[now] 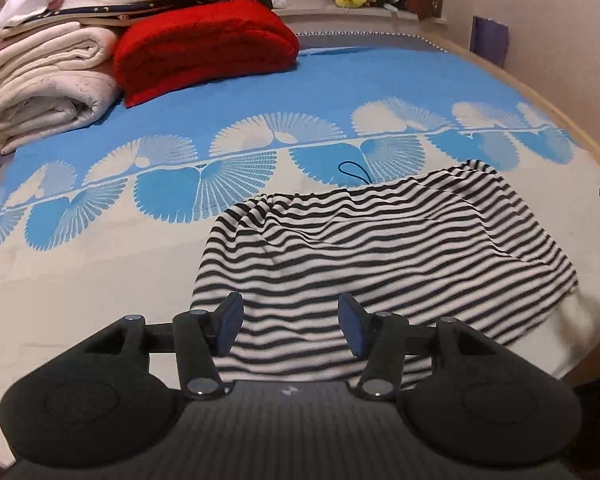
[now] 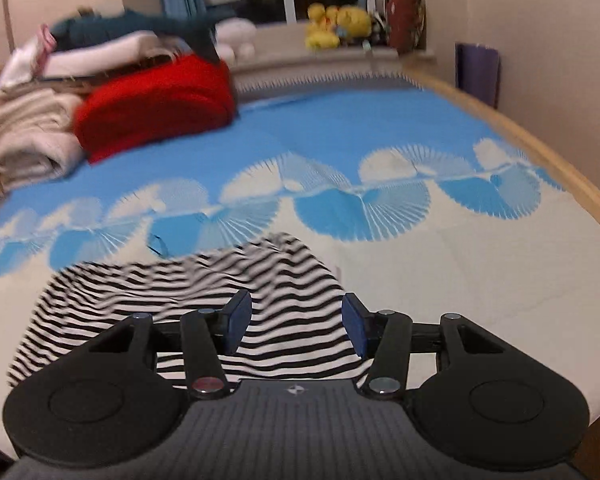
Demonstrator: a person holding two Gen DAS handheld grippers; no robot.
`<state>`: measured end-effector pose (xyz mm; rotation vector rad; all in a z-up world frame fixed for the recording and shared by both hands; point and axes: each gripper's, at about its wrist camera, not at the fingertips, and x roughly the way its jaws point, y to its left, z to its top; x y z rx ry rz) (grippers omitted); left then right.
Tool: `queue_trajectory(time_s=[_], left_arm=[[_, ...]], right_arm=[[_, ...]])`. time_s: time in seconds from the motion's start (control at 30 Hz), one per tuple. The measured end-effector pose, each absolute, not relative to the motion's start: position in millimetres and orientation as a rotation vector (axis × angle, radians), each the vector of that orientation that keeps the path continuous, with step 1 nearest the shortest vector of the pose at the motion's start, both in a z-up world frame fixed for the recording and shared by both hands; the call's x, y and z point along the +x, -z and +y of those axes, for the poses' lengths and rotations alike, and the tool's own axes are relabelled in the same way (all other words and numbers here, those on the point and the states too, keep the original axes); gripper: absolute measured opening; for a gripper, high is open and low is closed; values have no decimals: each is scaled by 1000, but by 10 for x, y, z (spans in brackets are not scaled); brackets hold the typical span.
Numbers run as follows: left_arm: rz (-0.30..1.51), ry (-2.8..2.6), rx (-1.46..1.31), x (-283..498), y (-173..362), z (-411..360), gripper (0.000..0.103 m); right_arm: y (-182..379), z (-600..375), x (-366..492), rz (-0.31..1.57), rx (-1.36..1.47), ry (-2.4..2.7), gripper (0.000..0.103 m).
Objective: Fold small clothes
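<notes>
Striped garment (image 1: pixel 380 256) lay crumpled on the bed (image 1: pixel 100 300), just below and ahead of both hand-held grippers, its long axis running crosswise to the fingers. From the left hand-held gripper (image 1: pixel 290 326) the bulk of the cloth spread ahead and to the right; from the right hand-held gripper (image 2: pixel 296 326) it spread ahead and to the left, so neither was clearly nearer. Both pointed steeply down at the near hem, jaws parted, nothing between the pads.
</notes>
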<state>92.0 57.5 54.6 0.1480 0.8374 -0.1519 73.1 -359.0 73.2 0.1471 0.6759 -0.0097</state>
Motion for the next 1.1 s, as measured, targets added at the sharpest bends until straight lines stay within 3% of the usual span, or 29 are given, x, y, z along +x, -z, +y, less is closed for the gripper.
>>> queue_trajectory(time_s=[0.3, 0.43, 0.5, 0.53, 0.57, 1.1], left_arm=[[725, 147, 137, 707, -684, 930, 64], [684, 89, -7, 771, -662, 1351, 65], [696, 45, -135, 789, -630, 1572, 65], [673, 32, -177, 764, -658, 1650, 65], [640, 20, -211, 724, -701, 1729, 65], [614, -68, -280, 643, -740, 2294, 65]], right_arm=[[-738, -3327, 119, 614, 237, -15, 52], [-672, -3172, 46, 621, 192, -9, 51], [-639, -3067, 40, 622, 155, -30, 37], [-622, -3008, 50, 626, 139, -47, 18], [-611, -2954, 64, 630, 129, -63, 7], [-464, -705, 406, 594, -96, -543, 7]])
